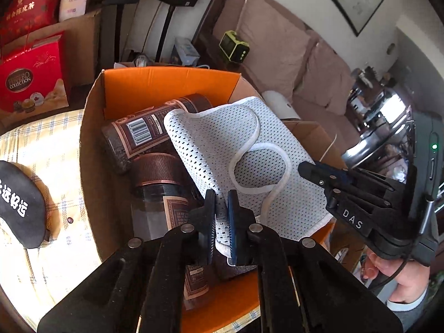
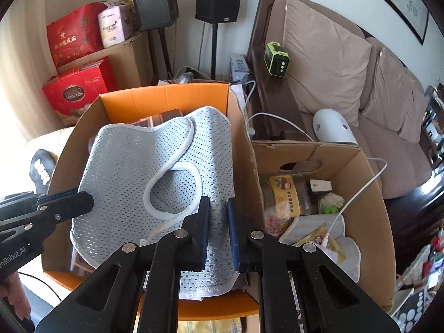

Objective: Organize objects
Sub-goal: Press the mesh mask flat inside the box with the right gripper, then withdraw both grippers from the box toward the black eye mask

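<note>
Beside a brown sofa [image 2: 333,63], an orange-lined cardboard box [image 2: 166,100] holds brown jars [image 1: 138,133] under a white mesh cloth [image 2: 155,166], long axis running away from the cameras, its near edge pinched by the closed left hand-held gripper [image 1: 221,222] and closed right hand-held gripper [image 2: 217,230].
</note>
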Demonstrator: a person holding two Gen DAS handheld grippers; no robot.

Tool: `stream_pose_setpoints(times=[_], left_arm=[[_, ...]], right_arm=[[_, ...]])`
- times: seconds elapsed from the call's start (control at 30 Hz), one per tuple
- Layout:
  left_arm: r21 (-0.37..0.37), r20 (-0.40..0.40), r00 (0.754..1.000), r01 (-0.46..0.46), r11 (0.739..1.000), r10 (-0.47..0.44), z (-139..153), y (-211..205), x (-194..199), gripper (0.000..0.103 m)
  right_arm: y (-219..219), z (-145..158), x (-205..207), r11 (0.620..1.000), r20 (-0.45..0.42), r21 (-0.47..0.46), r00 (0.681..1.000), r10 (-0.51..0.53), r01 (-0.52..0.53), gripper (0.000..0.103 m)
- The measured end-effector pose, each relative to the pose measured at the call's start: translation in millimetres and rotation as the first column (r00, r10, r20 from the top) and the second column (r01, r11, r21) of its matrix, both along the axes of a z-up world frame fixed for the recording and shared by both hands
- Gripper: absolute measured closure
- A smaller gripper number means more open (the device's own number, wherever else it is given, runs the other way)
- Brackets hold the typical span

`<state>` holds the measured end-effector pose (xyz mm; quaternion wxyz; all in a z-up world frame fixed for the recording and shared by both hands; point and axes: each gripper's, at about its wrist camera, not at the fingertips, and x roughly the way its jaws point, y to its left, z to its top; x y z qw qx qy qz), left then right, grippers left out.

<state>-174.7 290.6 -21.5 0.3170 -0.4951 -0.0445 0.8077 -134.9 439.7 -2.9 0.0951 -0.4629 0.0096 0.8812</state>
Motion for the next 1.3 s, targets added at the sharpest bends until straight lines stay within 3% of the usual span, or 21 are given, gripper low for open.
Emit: stream_pose_setpoints(times=[0.13,0.2,0.37,0.57,0.63,0.7,0.77,0.8,0.87,0.9,0.93,0.97,1.1,1.3], left_arm=[[-0.138,0.029,0.999,0.016,0.990,-0.012,-28,12,-6,0.091],[-0.119,0.023,0.999,0.028,0.992,-0.026,-28,7,-4,0.088],[-0.224,-0.073,0.996,0.029,0.974,-0.047,-21,4,4,0.083],[-0.242,-0.091,0.996,-0.010,0.970,-0.012,-17,-11,9,0.074],[-0.217,-0.065,0.998,-0.011,0.976,-0.003,-16,-17,9,0.073],[-0.168,-0.038,0.999,-0.009,0.986,0.003,-12,-24,9,0.063],[-0.126,-0.045,0.999,-0.023,0.992,0.018,-5,-33,12,0.043],[-0.106,-0.052,0.998,-0.031,0.994,0.026,-1,-38,13,0.037],[-0.069,-0.054,0.998,-0.041,0.997,0.037,6,-47,15,0.022],[-0.059,-0.053,0.998,-0.043,0.997,0.040,9,-51,15,0.020],[-0.054,-0.056,0.998,-0.045,0.998,0.042,13,-54,15,0.019],[-0.058,-0.067,0.997,-0.048,0.997,0.044,16,-57,15,0.019],[-0.091,-0.106,0.992,-0.081,0.993,0.071,23,-70,18,0.006],[-0.157,-0.164,0.979,-0.150,0.976,0.124,25,-96,19,0.001]], right_arm=[[10,-26,0,0.999,0.047,-0.004,0.998,-0.032,0.032,0.091],[14,-35,2,0.999,0.058,-0.009,0.997,-0.044,0.045,0.090],[18,-36,5,0.998,0.051,-0.046,0.998,-0.037,0.040,0.082],[8,-20,8,0.999,-0.001,-0.020,1.000,-0.025,0.025,0.061],[8,-11,10,0.999,-0.037,-0.031,0.999,-0.024,0.022,0.061],[10,-3,11,0.998,-0.059,-0.053,0.998,-0.027,0.024,0.060],[8,3,13,0.997,-0.076,-0.075,0.997,-0.022,0.016,0.057],[6,5,14,0.997,-0.082,-0.080,0.996,-0.017,0.011,0.056],[-1,10,17,0.997,-0.095,-0.082,0.995,-0.006,-0.001,0.045],[-5,12,18,0.997,-0.103,-0.081,0.995,-0.001,-0.007,0.040],[-9,13,18,0.997,-0.102,-0.080,0.995,-0.003,-0.005,0.027],[-12,13,18,0.997,-0.100,-0.079,0.995,-0.009,0.001,0.019],[-29,15,17,0.996,-0.103,-0.085,0.995,0.013,-0.022,0.018],[-52,14,16,0.994,-0.110,-0.093,0.993,0.051,-0.062,0.015]])
